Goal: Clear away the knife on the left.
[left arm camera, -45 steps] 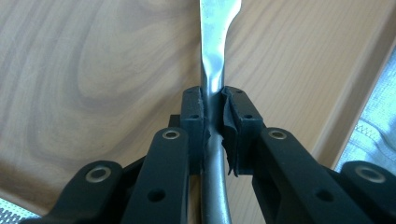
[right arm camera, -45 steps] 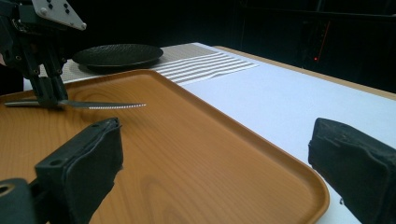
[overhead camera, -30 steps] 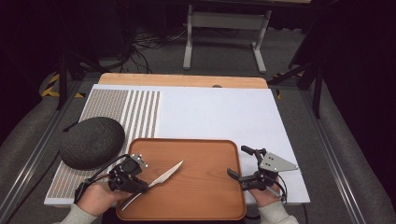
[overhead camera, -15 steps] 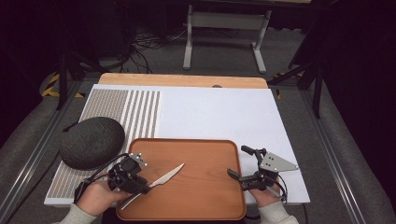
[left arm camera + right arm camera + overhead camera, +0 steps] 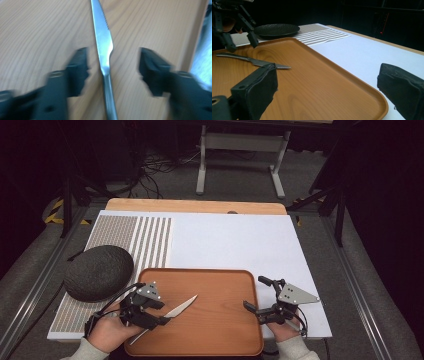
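A steel table knife [image 5: 177,310] lies on the wooden tray [image 5: 220,330], blade pointing up and right. My left gripper [image 5: 162,313] is open and straddles the knife where blade meets handle; in the left gripper view the knife [image 5: 103,50] runs up between the two blurred jaws of the gripper [image 5: 113,61] without touching them. My right gripper [image 5: 254,293] stands open at the tray's right edge with nothing in it. In the right gripper view, the open gripper [image 5: 329,82] looks across the tray [image 5: 324,75] at the knife [image 5: 257,61] and the left gripper [image 5: 237,25].
A dark textured plate [image 5: 98,272] rests upside down on the striped mat [image 5: 145,240], just left of the tray. A white sheet [image 5: 235,240] covers the table beyond the tray. A wooden board edge [image 5: 195,206] runs along the back.
The left gripper has shifted slightly along the knife. The knife and the right gripper stay where they were.
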Demonstrator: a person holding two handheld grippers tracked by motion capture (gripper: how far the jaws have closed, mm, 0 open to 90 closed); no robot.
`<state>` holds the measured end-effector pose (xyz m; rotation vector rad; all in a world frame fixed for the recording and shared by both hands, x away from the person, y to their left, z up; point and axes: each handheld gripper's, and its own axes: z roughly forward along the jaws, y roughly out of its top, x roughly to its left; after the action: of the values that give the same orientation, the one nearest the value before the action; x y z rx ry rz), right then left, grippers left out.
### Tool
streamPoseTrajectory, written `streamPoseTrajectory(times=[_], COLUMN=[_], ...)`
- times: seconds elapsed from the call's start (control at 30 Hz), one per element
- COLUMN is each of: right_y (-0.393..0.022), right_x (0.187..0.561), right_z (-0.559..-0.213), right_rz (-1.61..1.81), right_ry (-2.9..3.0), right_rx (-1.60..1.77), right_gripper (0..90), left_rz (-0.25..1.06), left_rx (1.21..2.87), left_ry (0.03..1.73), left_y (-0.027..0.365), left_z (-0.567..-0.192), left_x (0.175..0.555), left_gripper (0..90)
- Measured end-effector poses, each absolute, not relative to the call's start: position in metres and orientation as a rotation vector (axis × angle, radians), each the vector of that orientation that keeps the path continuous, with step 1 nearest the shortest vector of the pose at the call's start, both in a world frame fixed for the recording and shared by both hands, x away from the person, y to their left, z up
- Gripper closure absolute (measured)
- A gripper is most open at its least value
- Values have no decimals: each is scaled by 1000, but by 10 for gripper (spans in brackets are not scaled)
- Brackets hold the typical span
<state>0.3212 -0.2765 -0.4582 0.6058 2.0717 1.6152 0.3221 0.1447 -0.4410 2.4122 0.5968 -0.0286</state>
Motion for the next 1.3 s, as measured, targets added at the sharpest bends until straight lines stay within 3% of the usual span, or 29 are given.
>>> streamPoseTrajectory(times=[0.23, 0.67, 1.3], right_y=[-277, -277, -276], right_x=[321, 322, 323], right_z=[-458, -459, -460], right_rz=[1614, 1614, 1612], right_ry=[2072, 2073, 2076], right_rx=[606, 610, 617], right_gripper=[37, 37, 37], left_rz=[25, 84, 112], left_rx=[2444, 2611, 2602], left_ry=[481, 392, 458], left_y=[136, 116, 124], left_z=[-445, -457, -459], left_x=[317, 312, 318], left_gripper=[893, 899, 899])
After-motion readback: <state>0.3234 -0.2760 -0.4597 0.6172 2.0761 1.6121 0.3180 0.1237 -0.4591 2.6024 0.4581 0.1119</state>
